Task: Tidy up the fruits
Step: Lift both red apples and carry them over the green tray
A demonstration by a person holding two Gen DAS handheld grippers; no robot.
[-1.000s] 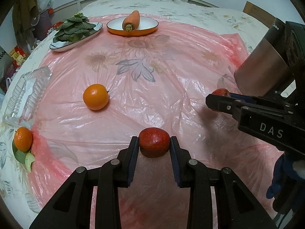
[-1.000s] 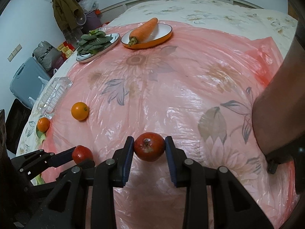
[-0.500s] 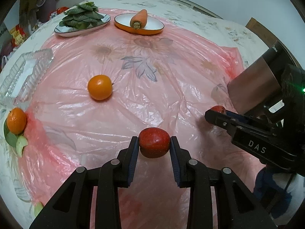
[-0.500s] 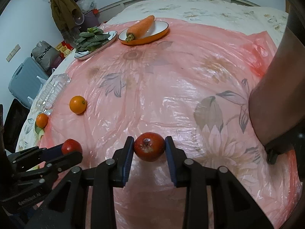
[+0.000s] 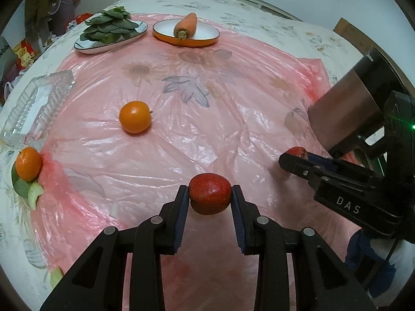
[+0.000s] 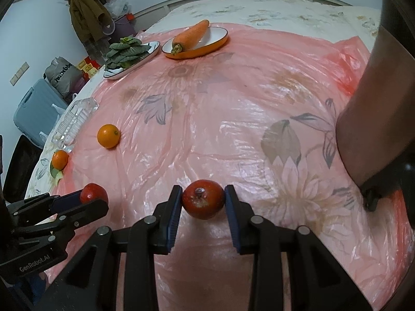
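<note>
Plainly "DAS" marks right gripper (image 6: 202,200) w/ red fruit (image 6: 202,199) clamped; "GenRobot.AI" left gripper (image 5: 210,197) pinches apple (image 5: 210,197).

Two round red apples (image 5: 210,197) (image 6: 203,199); two round oranges (image 5: 135,116) (image 5: 28,164); one orange carrot (image 5: 186,24); two oval plates (image 5: 205,42) (image 5: 85,48); one clear glass tray (image 5: 39,111).

Open sheet (image 5: 207,134) ahead; only orange (image 5: 135,120) intrudes.
</note>
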